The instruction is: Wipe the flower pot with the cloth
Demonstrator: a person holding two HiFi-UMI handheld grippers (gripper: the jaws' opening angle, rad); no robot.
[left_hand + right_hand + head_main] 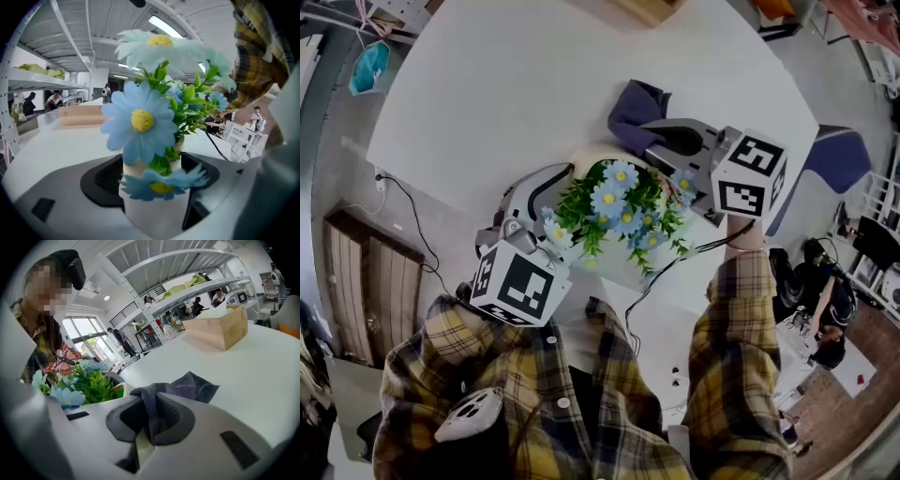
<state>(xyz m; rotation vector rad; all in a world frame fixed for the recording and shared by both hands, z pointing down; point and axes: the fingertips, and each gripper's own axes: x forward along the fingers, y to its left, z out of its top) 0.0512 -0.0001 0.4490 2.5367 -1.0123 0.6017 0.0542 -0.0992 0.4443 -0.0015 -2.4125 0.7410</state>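
We see left gripper [152,187] clamped on white flower pot [157,218] — pot upright at near side of table [487,94], blue flowers [140,123] above jaws. Right gripper [150,420] pinches dark cloth [194,387] — cloth just beside pot.

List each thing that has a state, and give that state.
Pot: upright, clamped in the left gripper.
Flowers: standing in the pot.
Cloth: bunched, pinched in the right gripper, its tail on the table.
Left gripper: shut on the pot.
Right gripper: shut on the cloth.
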